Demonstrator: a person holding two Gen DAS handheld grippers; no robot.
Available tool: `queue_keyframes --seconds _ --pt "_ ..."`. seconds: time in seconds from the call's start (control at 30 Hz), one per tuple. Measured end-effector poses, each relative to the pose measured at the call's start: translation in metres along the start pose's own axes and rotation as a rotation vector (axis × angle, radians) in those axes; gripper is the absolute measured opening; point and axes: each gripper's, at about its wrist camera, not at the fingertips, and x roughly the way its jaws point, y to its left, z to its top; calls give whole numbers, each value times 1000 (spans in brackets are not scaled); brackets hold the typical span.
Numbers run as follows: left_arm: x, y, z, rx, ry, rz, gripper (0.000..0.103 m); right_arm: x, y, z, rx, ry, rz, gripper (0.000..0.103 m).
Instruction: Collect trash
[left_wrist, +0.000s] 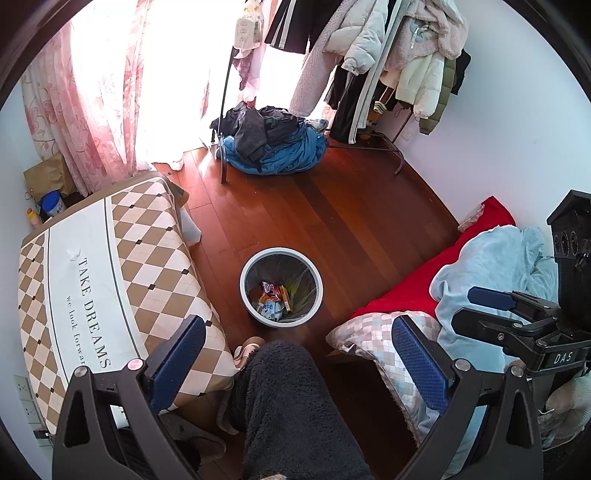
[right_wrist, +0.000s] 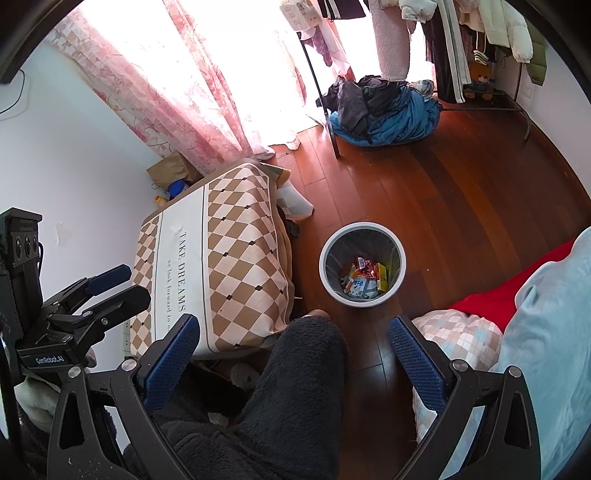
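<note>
Two hand-held grippers — left (left_wrist: 299, 354) and right (right_wrist: 295, 350) — both released, empty, above one wrapper-filled bin (left_wrist: 246, 266)

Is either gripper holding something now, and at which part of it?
Nothing is held. The left gripper and the right gripper are both open and empty.

I see a lived-in bedroom at home. A rack of hanging coats (left_wrist: 388, 55) fills one o'clock, pink floral curtains (left_wrist: 92, 92) cover a bright window at eleven, and a heap of clothes (left_wrist: 273, 140) lies on the wooden floor (left_wrist: 351, 214) at twelve. A bed with red bedding (left_wrist: 424, 288) sits at three o'clock.
</note>
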Motion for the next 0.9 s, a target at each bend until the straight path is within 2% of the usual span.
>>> queue_keyframes --seconds 0.9 --pt "-9 -2 0 -5 -9 -19 103 1 13 -5 -4 1 -2 103"
